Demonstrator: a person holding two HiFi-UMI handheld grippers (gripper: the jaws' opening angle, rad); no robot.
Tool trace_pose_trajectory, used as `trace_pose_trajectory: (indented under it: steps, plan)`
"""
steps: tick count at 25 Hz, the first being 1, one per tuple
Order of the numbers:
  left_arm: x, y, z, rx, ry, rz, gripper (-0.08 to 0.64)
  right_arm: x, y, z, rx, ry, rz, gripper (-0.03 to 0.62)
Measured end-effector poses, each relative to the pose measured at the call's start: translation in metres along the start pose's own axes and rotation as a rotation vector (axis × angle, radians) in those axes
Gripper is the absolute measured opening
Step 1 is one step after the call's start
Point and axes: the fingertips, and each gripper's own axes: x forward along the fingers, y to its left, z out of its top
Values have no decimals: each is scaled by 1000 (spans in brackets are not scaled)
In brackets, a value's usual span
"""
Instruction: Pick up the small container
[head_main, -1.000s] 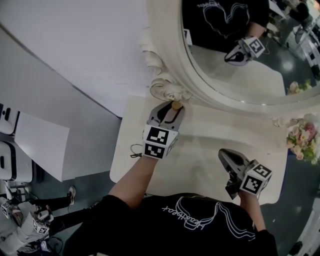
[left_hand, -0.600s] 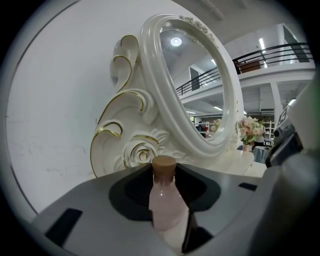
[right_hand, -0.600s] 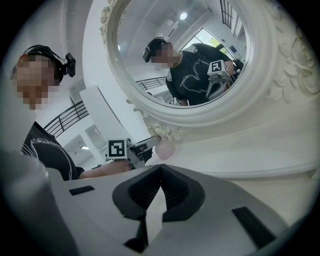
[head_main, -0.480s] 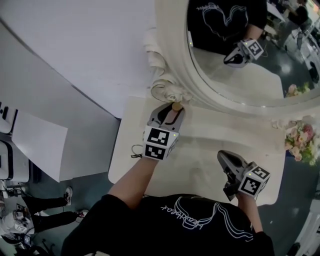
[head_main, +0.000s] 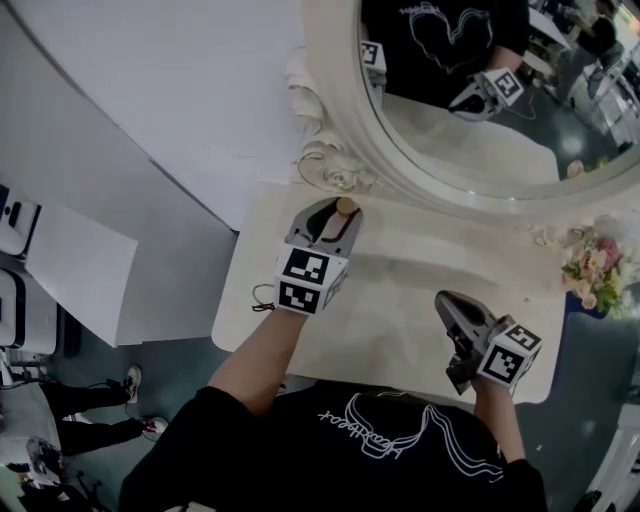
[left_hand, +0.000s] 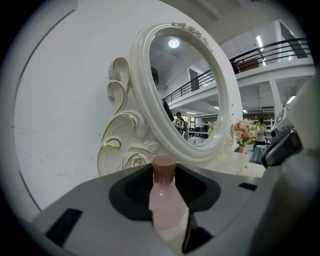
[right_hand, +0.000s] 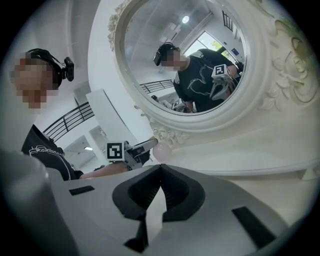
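My left gripper (left_hand: 165, 186) is pinching the bottle (left_hand: 164, 212), a small pale pink one with a brown cap. The jaws are closed on its body from both sides. The bottle stands upright between them, with its neck and cap poking out past the tips. From the head view the cap sits at the back left of the table (head_main: 400, 300), just beside the carved scroll foot of the mirror (head_main: 340, 120) (can't tell if the base is touching the tabletop or not). My left arm reaches forward over the table's left part, with the marker cube facing up.

My right gripper (right_hand: 159, 171) has its jaws pressed together at the tips with nothing between them. In the head view it hovers over the near right part of the table, well apart from the left one, tips pointing left and forward. Its own camera shows the left gripper and the pink bottle further off, below the mirror frame.

The mirror is oval with a white frame and leans on the white wall behind the table. It reflects my dark shirt and both marker cubes. Flowers (head_main: 595, 265), pink and white, are at the table's far right edge.
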Motion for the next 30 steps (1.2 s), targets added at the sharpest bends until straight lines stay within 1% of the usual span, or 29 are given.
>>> trace_pose_trajectory:
  steps: [7,14,20,26,30]
  plan:
    - [-41,-28,11,-14,-6,-15,143,-10,19,-2,-62,6,49,6]
    - [-88,-69,13,-19,-10,-49,143,-15,47,-5,-129,-1,111,6]
    - [-128,-95,12,-47,-19,-53,143,-16,68,-6,-255,-3,111,6]
    - [-161,-134,-2,-49,12,-84,143,-31,84,-7,-329,-36,104,6]
    - [-177,-154,-12,-36,29,-101,143,-39,95,-11,-351,-47,110,6]
